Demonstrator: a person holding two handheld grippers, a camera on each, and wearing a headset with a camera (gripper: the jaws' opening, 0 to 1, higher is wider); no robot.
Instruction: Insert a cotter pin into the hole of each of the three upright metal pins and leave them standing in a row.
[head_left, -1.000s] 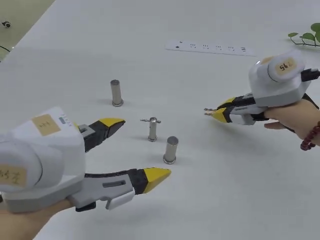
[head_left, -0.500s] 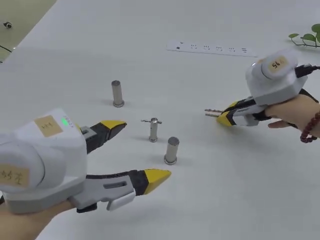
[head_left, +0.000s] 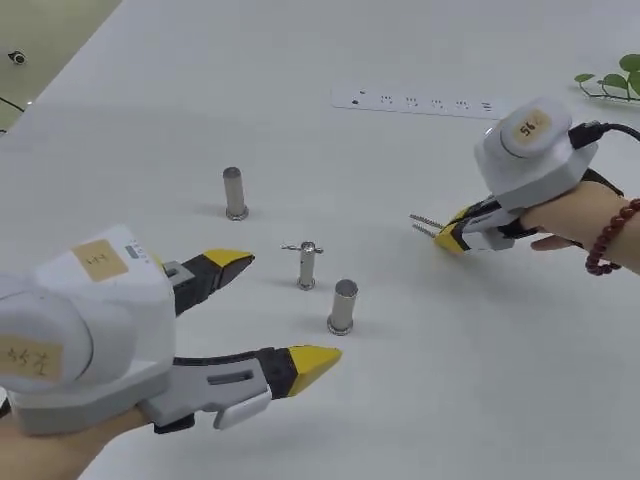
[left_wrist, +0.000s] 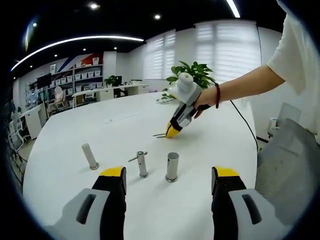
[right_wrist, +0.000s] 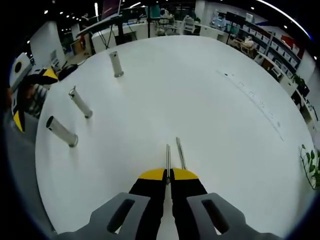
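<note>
My left hand-held gripper (head_left: 278, 310) gapes wide near three pins (head_left: 342, 305). My right hand-held gripper (head_left: 447, 236) pinches a cotter pin (head_left: 425, 224).

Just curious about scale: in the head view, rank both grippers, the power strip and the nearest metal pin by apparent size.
1. Left gripper, inflated by nearness; probably matches the right.
2. Right gripper, holding a cotter pin.
3. Power strip.
4. Nearest metal pin.

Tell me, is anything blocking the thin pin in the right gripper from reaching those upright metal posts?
Nothing visible. Bare white table lies between the thin two-pronged cotter pin, clamped in the right gripper, and the three upright silver metal pins.
</note>
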